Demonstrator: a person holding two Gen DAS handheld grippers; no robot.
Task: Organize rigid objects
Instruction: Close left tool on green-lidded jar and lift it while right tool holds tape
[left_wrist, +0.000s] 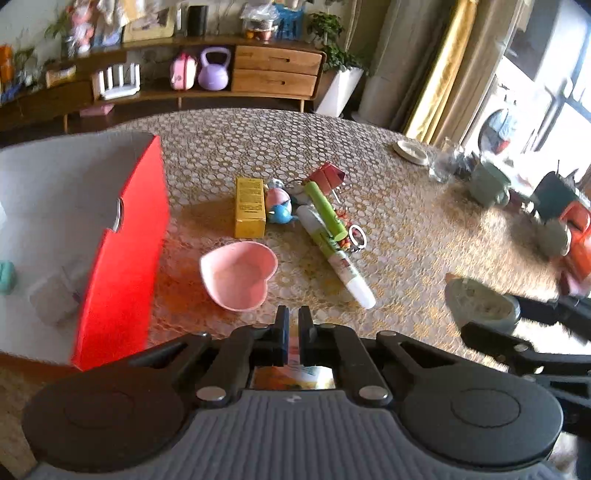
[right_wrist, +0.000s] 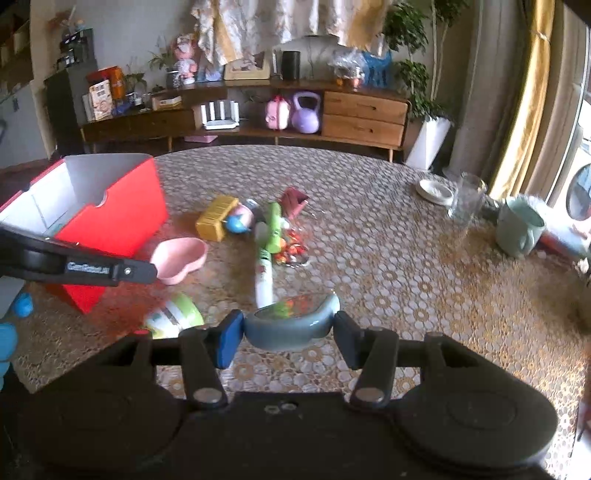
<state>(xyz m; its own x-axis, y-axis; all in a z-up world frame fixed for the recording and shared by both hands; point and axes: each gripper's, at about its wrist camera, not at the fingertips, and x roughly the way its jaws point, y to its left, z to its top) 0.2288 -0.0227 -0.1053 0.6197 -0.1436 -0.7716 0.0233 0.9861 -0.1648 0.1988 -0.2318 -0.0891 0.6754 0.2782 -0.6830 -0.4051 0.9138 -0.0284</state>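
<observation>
Jaws of the left gripper (left_wrist: 294, 325) are closed on a thin colourful packet (left_wrist: 295, 373); the right gripper (right_wrist: 289, 332) clamps a blue-grey dish (right_wrist: 291, 325) above the bench (right_wrist: 388, 251), near the red box (right_wrist: 110, 218).

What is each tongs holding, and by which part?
Right tongs hold a grey-blue dish by its two opposite sides. Left tongs are shut on something thin and colourful, unidentifiable.
</observation>
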